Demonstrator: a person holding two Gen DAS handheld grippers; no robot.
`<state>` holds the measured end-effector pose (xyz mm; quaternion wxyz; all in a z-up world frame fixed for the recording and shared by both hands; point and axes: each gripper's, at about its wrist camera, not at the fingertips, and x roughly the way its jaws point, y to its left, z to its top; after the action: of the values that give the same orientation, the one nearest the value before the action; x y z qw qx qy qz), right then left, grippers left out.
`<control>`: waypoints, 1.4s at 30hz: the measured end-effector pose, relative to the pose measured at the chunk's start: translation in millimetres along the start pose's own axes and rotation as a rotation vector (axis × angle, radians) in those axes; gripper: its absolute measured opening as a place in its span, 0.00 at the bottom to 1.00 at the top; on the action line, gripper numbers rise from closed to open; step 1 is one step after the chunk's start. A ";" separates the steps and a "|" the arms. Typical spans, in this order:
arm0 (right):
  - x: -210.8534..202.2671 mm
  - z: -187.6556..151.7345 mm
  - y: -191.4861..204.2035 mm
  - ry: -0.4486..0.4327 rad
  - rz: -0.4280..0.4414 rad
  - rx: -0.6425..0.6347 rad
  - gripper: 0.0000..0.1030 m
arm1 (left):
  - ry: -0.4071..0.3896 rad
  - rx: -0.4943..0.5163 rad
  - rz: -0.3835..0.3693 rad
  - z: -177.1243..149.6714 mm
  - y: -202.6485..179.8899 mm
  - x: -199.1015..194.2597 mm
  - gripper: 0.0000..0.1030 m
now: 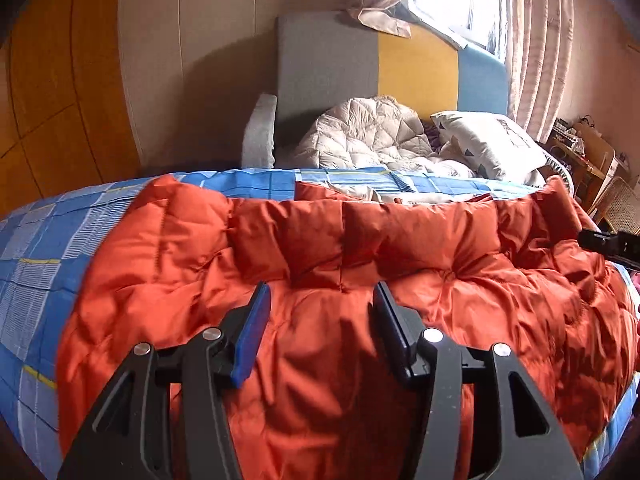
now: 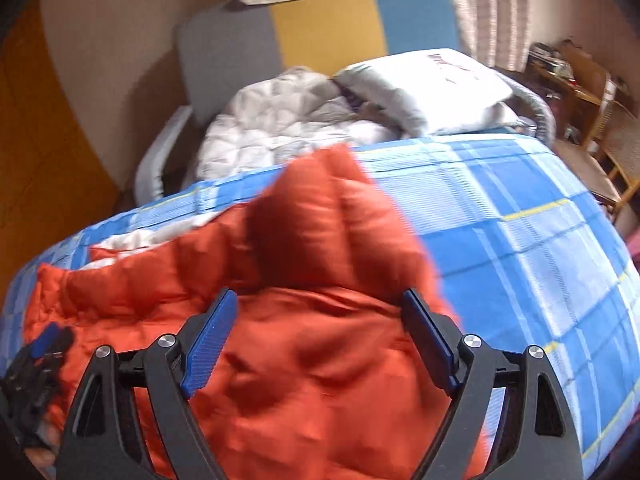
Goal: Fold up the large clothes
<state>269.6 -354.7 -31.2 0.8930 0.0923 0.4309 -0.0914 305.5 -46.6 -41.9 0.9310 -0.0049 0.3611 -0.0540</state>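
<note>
A large orange quilted down coat (image 1: 320, 320) lies spread across the bed, its far edge bunched into a raised ridge. My left gripper (image 1: 320, 292) is open and empty just above the coat's middle. The right gripper's tip (image 1: 608, 244) shows at the right edge. In the right wrist view the coat (image 2: 320, 360) fills the lower left, with one corner (image 2: 320, 200) folded up toward the far side. My right gripper (image 2: 320, 300) is open and empty over the coat. The left gripper (image 2: 36, 360) shows at the lower left.
The bed has a blue checked sheet (image 1: 40, 260) (image 2: 520, 240). A white quilted jacket (image 1: 368, 136) and a pillow (image 1: 488, 144) lie by the grey, yellow and blue headboard (image 1: 400, 60). A wooden chair (image 2: 608, 152) and a cluttered desk stand at the right. A wooden wardrobe (image 1: 60, 80) is at the left.
</note>
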 end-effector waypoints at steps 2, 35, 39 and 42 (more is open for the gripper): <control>1.6 -4.2 -14.6 0.016 -0.003 0.034 0.81 | 0.007 -0.010 -0.008 -2.2 3.8 -3.3 0.51; 31.7 -41.3 -67.9 0.291 0.460 0.323 0.49 | 0.097 -0.043 -0.051 -6.8 13.3 14.6 0.50; 32.7 -38.4 -60.5 0.314 0.455 0.265 0.51 | 0.086 -0.093 -0.057 -6.9 30.0 2.1 0.49; 35.2 -33.2 -56.3 0.320 0.437 0.230 0.51 | 0.061 -0.074 -0.056 -9.7 43.4 -13.7 0.50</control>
<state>252.5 -404.0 -84.0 0.7957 0.2969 0.5232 0.0706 293.2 -1.8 -42.0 0.9168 -0.0479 0.3909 -0.0665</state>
